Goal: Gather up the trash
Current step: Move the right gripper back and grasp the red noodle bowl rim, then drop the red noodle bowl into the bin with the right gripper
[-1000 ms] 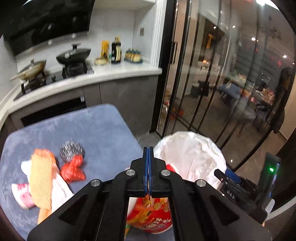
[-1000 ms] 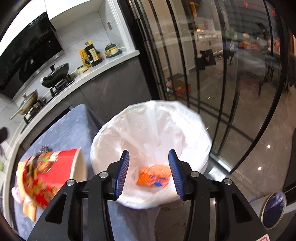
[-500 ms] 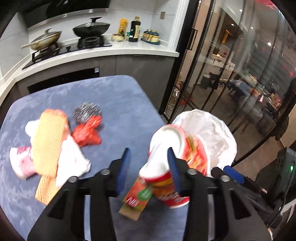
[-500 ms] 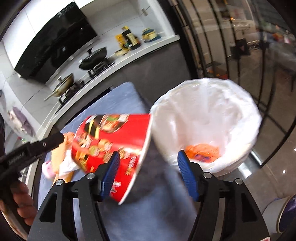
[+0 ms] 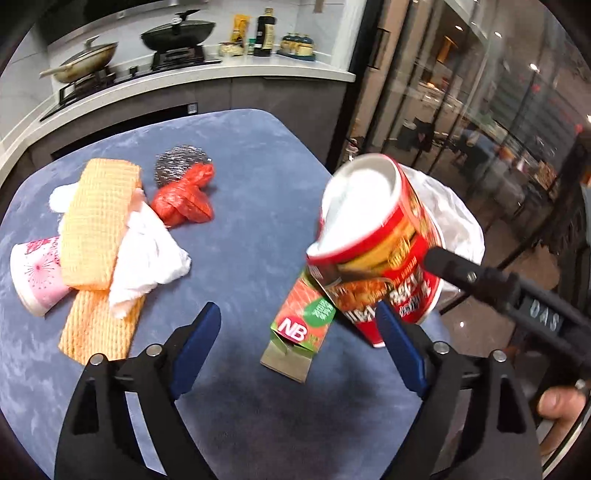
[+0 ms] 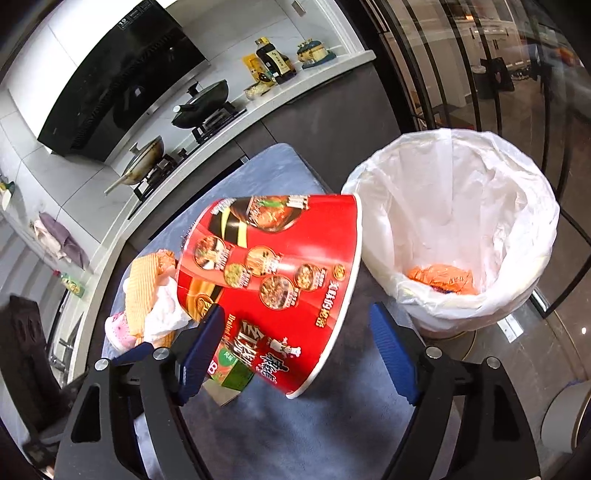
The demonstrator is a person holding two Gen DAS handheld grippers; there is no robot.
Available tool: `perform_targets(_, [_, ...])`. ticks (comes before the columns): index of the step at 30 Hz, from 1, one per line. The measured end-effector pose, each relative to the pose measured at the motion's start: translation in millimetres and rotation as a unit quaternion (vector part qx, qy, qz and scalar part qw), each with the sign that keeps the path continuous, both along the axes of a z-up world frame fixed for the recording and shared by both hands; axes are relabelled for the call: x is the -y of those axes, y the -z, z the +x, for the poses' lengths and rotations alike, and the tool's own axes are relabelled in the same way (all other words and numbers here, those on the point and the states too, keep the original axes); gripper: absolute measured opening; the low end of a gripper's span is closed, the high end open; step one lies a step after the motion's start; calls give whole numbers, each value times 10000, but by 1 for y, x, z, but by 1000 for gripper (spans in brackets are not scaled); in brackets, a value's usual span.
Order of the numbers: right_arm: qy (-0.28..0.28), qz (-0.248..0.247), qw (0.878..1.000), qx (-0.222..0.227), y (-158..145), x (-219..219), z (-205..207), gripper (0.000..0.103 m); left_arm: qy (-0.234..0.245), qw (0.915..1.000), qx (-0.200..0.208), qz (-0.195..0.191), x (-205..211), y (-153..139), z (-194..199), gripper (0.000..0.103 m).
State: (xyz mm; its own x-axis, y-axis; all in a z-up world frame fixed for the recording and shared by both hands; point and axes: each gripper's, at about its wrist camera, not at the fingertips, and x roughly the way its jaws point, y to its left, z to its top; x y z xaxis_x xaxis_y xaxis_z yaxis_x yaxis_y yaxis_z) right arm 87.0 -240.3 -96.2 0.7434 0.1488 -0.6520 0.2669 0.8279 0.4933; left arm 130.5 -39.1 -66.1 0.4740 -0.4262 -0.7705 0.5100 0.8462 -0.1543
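Note:
A red noodle cup point(image 5: 376, 254) lies tilted at the right edge of the blue table point(image 5: 240, 155), partly on a green NB carton point(image 5: 299, 325). My left gripper point(image 5: 299, 347) is open and empty, just before the carton. My right gripper point(image 6: 295, 343) is open with its jaws on either side of the cup point(image 6: 273, 284); I cannot tell if the fingers touch it. The white-lined bin point(image 6: 458, 225) stands right of the table and holds an orange wrapper point(image 6: 443, 277). More trash lies at the left: a red bag point(image 5: 184, 199), a steel scourer point(image 5: 177, 166), a white tissue point(image 5: 147, 258), a pink cup point(image 5: 33, 273).
A yellow waffle cloth point(image 5: 96, 221) lies over the tissue and pink cup. A kitchen counter with pans point(image 5: 177, 33) and bottles point(image 5: 264, 35) runs behind the table. Glass doors point(image 5: 461, 92) stand to the right, beyond the bin.
My left gripper has opened, let go of the noodle cup and drawn back. My right gripper has swung from over the bin to the cup and opened wider around it.

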Motion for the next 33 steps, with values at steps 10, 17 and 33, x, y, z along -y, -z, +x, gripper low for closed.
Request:
perform_targets(10, [-244,638,9975,151,15,5,13,56,79,9998,-154,107,1,26,9,85])
perform_targets(17, [-486,664,9963,229,14,-3,21,22,286,9993,-213,111,15,45,18,84])
perform_targets(33, [-40,-45,9959,904,-37,27,22,5,392,9982,-311,327,28,52,16,63])
